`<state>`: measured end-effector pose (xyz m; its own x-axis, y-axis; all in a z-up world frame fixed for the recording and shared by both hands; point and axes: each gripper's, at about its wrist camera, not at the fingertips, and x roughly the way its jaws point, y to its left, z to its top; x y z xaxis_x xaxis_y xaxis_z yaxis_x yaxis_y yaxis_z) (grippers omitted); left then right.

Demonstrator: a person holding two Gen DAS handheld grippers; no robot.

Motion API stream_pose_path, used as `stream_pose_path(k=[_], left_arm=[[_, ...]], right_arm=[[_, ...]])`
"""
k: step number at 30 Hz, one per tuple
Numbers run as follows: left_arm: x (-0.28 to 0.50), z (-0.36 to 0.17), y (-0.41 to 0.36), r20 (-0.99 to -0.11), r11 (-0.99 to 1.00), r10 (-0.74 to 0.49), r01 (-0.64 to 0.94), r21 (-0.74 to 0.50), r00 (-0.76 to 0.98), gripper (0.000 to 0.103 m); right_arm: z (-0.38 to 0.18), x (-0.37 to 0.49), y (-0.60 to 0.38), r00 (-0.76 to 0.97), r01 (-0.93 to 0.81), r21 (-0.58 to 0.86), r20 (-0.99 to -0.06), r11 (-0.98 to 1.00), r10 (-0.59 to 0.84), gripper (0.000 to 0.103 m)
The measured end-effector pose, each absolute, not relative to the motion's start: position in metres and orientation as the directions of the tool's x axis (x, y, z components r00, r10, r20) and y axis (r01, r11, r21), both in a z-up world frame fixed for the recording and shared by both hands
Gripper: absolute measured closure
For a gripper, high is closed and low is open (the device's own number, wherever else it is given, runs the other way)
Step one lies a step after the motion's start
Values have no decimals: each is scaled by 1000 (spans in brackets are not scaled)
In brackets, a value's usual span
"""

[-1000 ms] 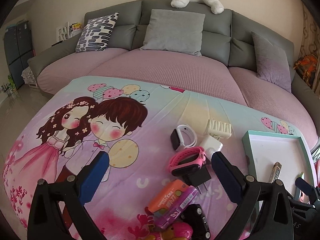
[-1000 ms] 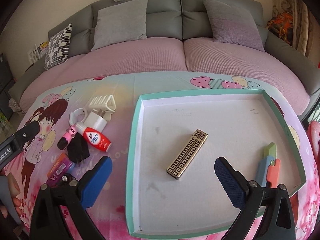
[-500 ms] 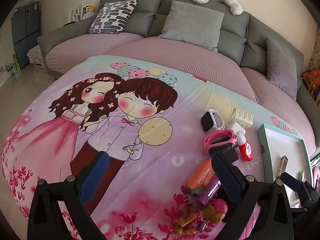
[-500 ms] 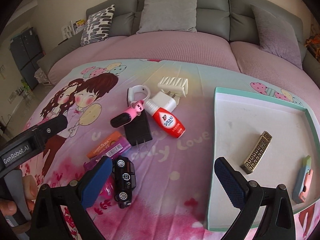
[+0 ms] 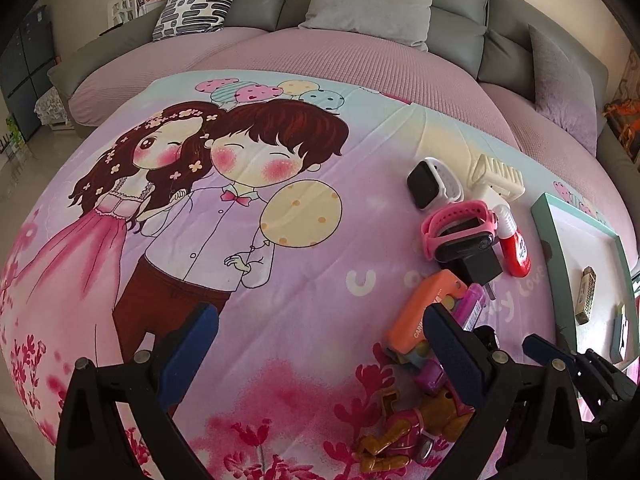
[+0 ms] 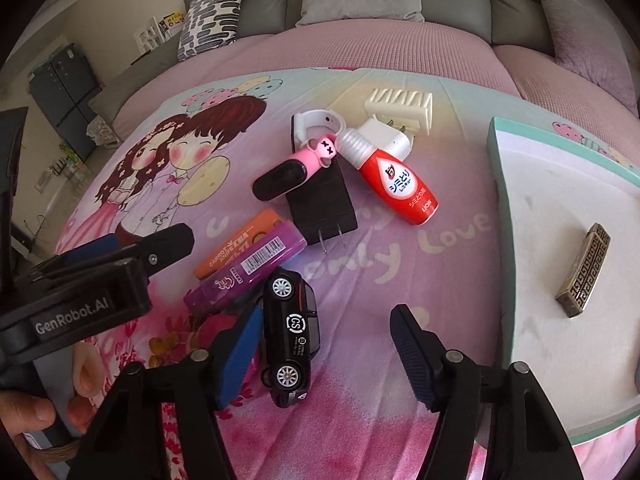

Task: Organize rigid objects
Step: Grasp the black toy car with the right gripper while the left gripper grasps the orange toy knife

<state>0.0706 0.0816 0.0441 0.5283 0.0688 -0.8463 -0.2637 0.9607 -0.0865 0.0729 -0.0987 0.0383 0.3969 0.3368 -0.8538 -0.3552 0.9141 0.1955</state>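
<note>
My right gripper (image 6: 326, 344) hangs low over the printed cloth with its jaws closing. A black toy car (image 6: 290, 336) lies between them, close to the left pad (image 6: 240, 344) and well apart from the right one, so nothing is gripped. Just beyond the car lie a purple case (image 6: 248, 272), an orange box cutter (image 6: 240, 244) and a black charger (image 6: 324, 204). My left gripper (image 5: 320, 340) is open over bare cloth, left of the pile. Its right finger hides part of the orange cutter (image 5: 424, 312).
A teal-rimmed white tray (image 6: 500, 200) at the right holds a brass patterned bar (image 6: 584, 276). A red bottle (image 6: 396, 184), pink watch (image 6: 292, 172), white charger (image 6: 388, 136) and cream clip (image 6: 400, 104) lie further back. A red-gold toy figure (image 5: 416, 432) lies near. Sofa behind.
My right gripper swung left from over the tray to the pile, sank, and its jaws narrowed around the toy car. My left gripper sank and shifted left of the pile, still open.
</note>
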Motion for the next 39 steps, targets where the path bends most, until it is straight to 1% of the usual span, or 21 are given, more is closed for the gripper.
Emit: stream_pose_path(k=[2,6,7,8,10,11,17,21,32,39], left_arm=[[71,44,83,-848,959,63,-267,-94,527,1],[72,44,82,-849,959,49,-264,-108,526,1],[72,44,82,-850,959,40,-260,-116,525,1],[72,44,80,-850,959,32,-255,-121,526,1],[73,45,76,-850,963,22,-238,-122,526,1],[74,46,73,-850,967,20,-228,-119,527,1],[77,43,56,-856,979,-15,-165,-117,517,1],[79,40,47,-863,986,-9,-137,-91,504,1],[99,18,44,-884,985,-44,-128,-117,466,1],[104,9,35,-893,992,-1,-112,-57,449,1]], right_arm=[[35,74,-100,375,-354,236,-851,905,368,48],[30,75,-99,357,-350,268,-848,897,392,51],[30,75,-98,355,-349,274,-846,896,398,54],[31,75,-99,353,-350,285,-842,892,407,61],[31,75,-100,348,-349,304,-836,887,423,70],[32,75,-100,350,-347,302,-837,888,421,72],[34,77,-110,364,-315,294,-840,902,401,72],[35,79,-119,376,-285,288,-843,914,384,72],[36,81,-125,387,-270,262,-852,927,353,72],[36,81,-126,388,-266,270,-849,925,359,72]])
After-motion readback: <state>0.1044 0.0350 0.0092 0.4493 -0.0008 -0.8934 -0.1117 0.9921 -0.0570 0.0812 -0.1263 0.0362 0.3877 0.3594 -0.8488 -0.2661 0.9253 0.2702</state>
